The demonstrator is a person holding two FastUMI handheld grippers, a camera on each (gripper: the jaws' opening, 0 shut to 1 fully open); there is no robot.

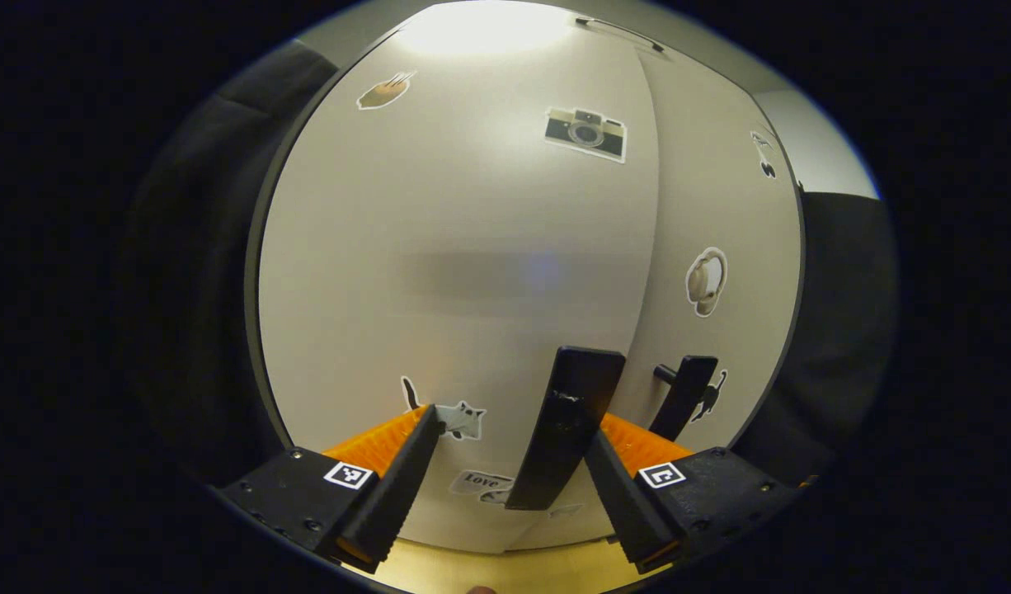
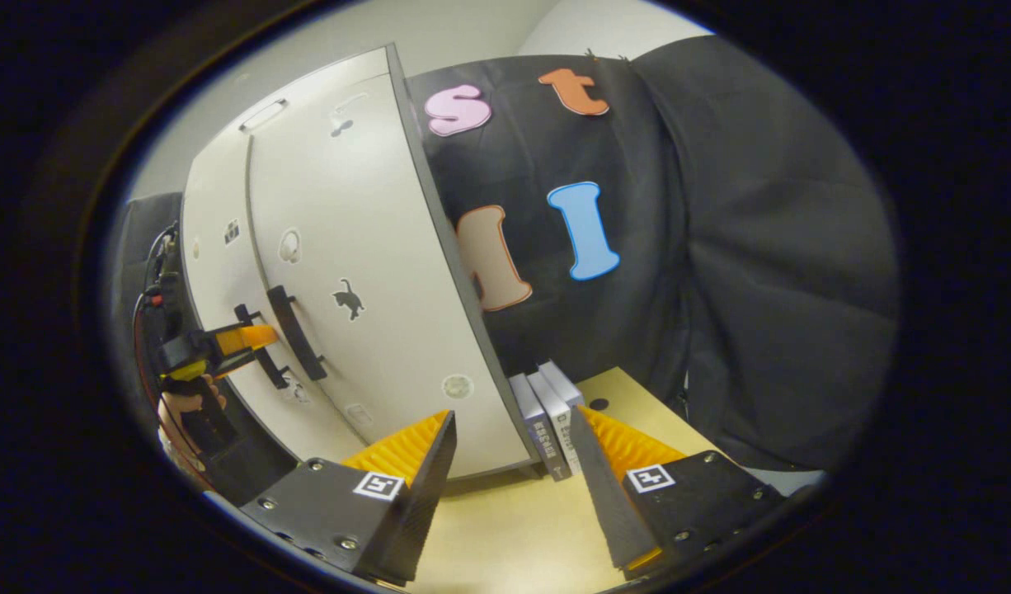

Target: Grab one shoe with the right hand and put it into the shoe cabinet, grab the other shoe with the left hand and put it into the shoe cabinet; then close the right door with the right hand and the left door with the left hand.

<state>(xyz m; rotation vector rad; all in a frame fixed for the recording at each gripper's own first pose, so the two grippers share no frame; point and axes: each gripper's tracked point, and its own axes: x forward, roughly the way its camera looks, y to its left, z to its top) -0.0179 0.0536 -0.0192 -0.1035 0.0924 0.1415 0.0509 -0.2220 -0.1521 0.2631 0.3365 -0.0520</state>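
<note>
Left gripper view has the left hand-held gripper (image 1: 510,462) spread open right at the shoe cabinet (image 1: 472,272), its fingers either side of the left door (image 1: 439,247)'s black handle (image 1: 565,425), not pinching it. Both doors look shut; the right door (image 1: 720,247) sits flush beside it, so no shoes can be seen. Right gripper view has the right hand-held gripper (image 2: 514,462) open and empty over the bench (image 2: 514,528), near books (image 2: 547,412) leaning at the cabinet's side.
</note>
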